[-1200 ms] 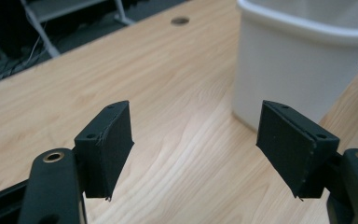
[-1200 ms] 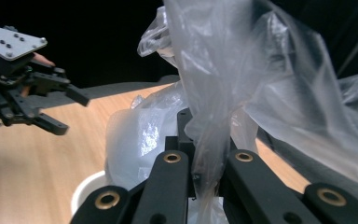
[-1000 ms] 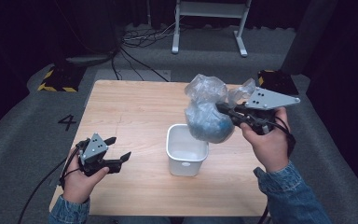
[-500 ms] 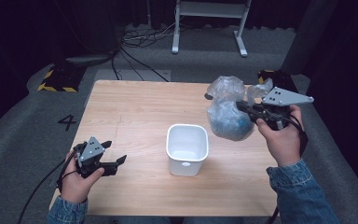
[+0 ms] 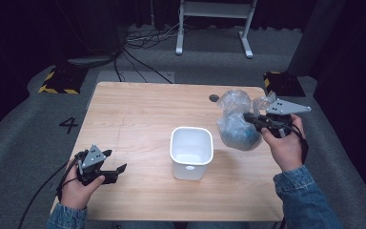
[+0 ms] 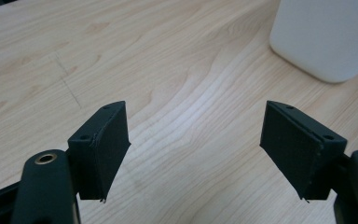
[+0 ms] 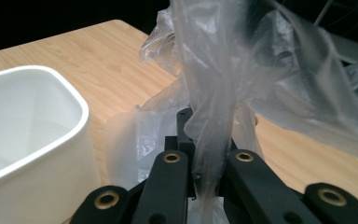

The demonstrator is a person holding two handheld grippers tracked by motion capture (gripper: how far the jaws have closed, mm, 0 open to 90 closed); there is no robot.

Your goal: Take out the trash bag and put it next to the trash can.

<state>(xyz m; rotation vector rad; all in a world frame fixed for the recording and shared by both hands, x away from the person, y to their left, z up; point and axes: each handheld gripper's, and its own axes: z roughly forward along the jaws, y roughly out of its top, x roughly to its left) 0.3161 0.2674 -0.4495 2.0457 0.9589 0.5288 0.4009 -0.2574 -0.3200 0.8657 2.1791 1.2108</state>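
The right gripper (image 5: 248, 118) clamps a plastic bag (image 5: 236, 126) right of the white bin (image 5: 191, 151); the left gripper (image 5: 116, 161) rests near-left, jaws apart.

Both grippers are black, each topped by a grey three-cornered plate, with brass-ringed screw holes, trailing black cables; denim sleeves (image 5: 305, 200).

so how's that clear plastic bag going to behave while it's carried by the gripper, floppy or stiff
Probably floppy: the plastic bag bunches into thin crumpled folds where the right gripper pinches it. Its bluish bulge hangs below the grip, so it may swing when moved. The glossy film looks slippery, so it might creep out of a light pinch.
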